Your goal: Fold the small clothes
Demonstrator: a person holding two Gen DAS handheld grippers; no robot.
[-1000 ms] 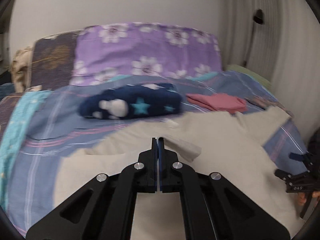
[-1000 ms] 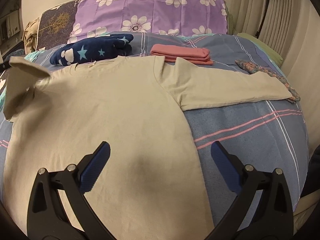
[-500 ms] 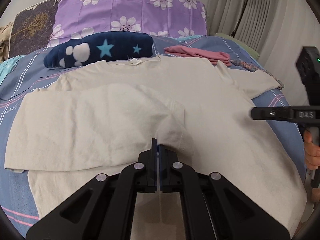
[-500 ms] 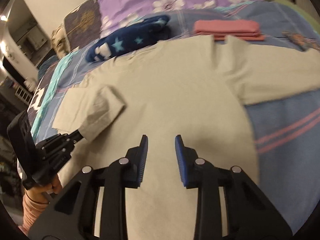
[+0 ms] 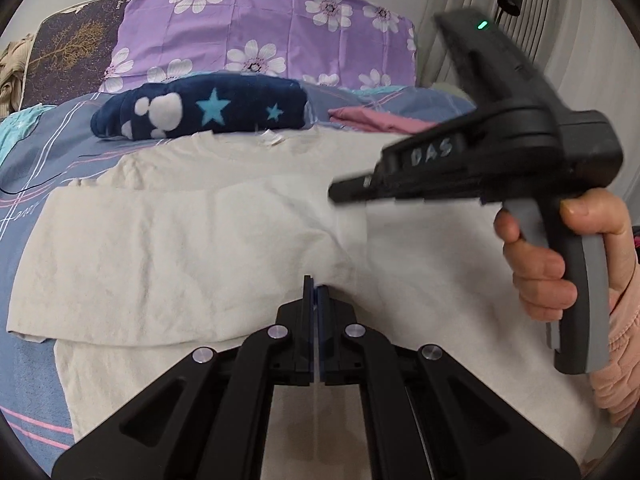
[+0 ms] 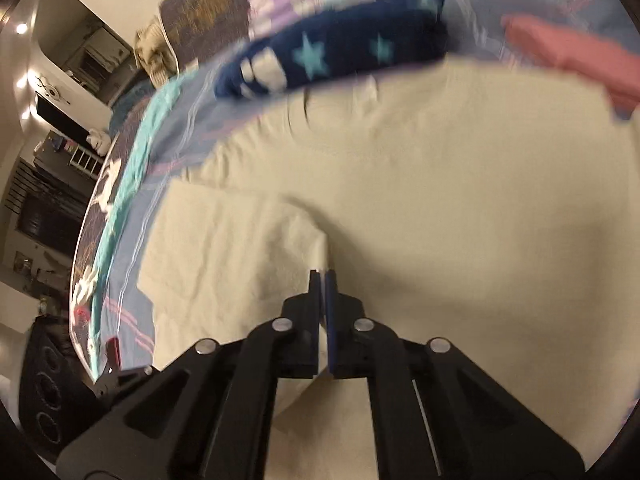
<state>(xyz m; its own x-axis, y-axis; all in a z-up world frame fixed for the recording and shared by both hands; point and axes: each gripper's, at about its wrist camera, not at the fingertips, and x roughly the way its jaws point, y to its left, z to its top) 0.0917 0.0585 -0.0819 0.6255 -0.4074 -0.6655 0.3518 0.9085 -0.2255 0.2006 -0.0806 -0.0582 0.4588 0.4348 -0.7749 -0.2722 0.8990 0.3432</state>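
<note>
A cream shirt (image 5: 420, 264) lies spread flat across the middle of the bed (image 5: 28, 160), its collar toward the head of the bed, where a purple flowered pillow (image 5: 260, 36) stands. One sleeve (image 5: 168, 256) is folded inward over the chest. The left hand-held gripper (image 5: 316, 292) has its fingers pressed together, pinching the edge of that folded sleeve. The right hand-held gripper (image 6: 323, 280) reaches in just beside the same sleeve edge; its fingers are nearly together with only a thin slit between them, and I cannot tell whether cloth is caught there. A person's right hand (image 5: 560, 256) grips its grey handle. Beyond the collar, near the pillow, sit a dark blue bundle with stars (image 5: 204, 110) and a folded pink garment (image 5: 380, 120), side by side.
</note>
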